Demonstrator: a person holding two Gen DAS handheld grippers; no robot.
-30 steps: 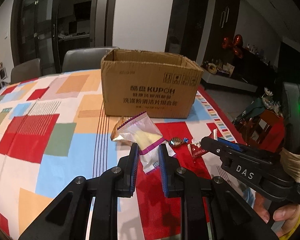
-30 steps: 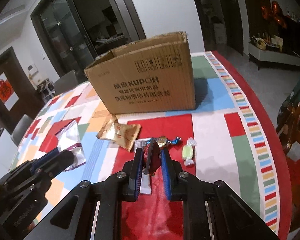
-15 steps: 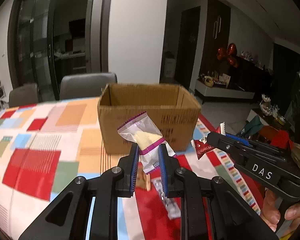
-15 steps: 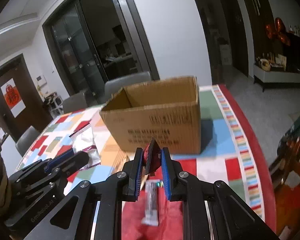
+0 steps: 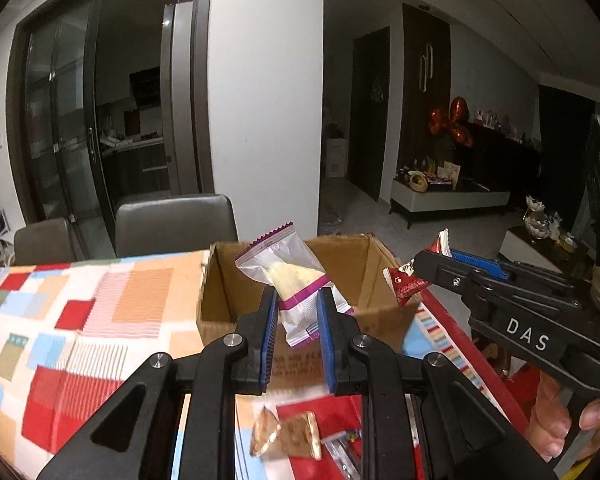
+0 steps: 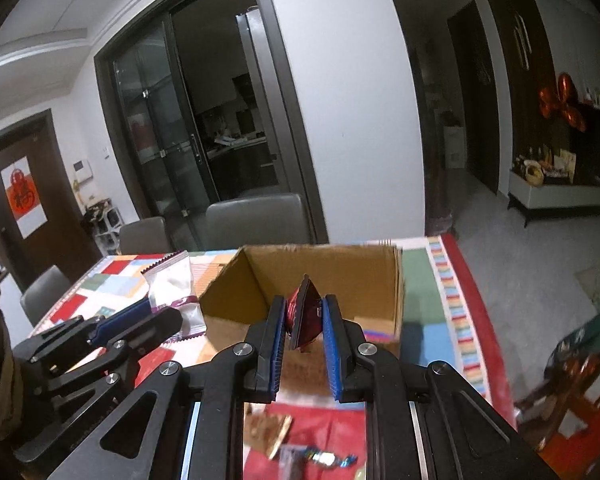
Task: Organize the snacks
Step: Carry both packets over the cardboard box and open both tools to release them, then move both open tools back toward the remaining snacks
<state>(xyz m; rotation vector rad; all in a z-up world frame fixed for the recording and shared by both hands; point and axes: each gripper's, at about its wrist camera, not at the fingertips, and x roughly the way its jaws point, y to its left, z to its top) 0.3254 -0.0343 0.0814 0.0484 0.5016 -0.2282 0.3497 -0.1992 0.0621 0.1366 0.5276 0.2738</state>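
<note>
My left gripper (image 5: 297, 316) is shut on a clear and purple snack packet (image 5: 290, 280) and holds it up in front of the open cardboard box (image 5: 228, 280). My right gripper (image 6: 302, 322) is shut on a small red snack packet (image 6: 303, 312), raised just before the box's (image 6: 332, 276) near rim. In the left wrist view the right gripper (image 5: 428, 264) shows at right with the red packet (image 5: 404, 284). In the right wrist view the left gripper (image 6: 156, 316) shows at left with its packet (image 6: 174, 292).
The box stands on a table with a patchwork cloth (image 5: 80, 312). Below the grippers lie a gold wrapped snack (image 5: 288, 436), a clear packet (image 5: 340, 448) and a blue-ended candy (image 6: 324, 458). Grey chairs (image 5: 176, 220) stand behind the table.
Both grippers have risen from the table with their packets and moved toward the box, so its open top and inside now show. The loose snacks have dropped to the bottom of both views.
</note>
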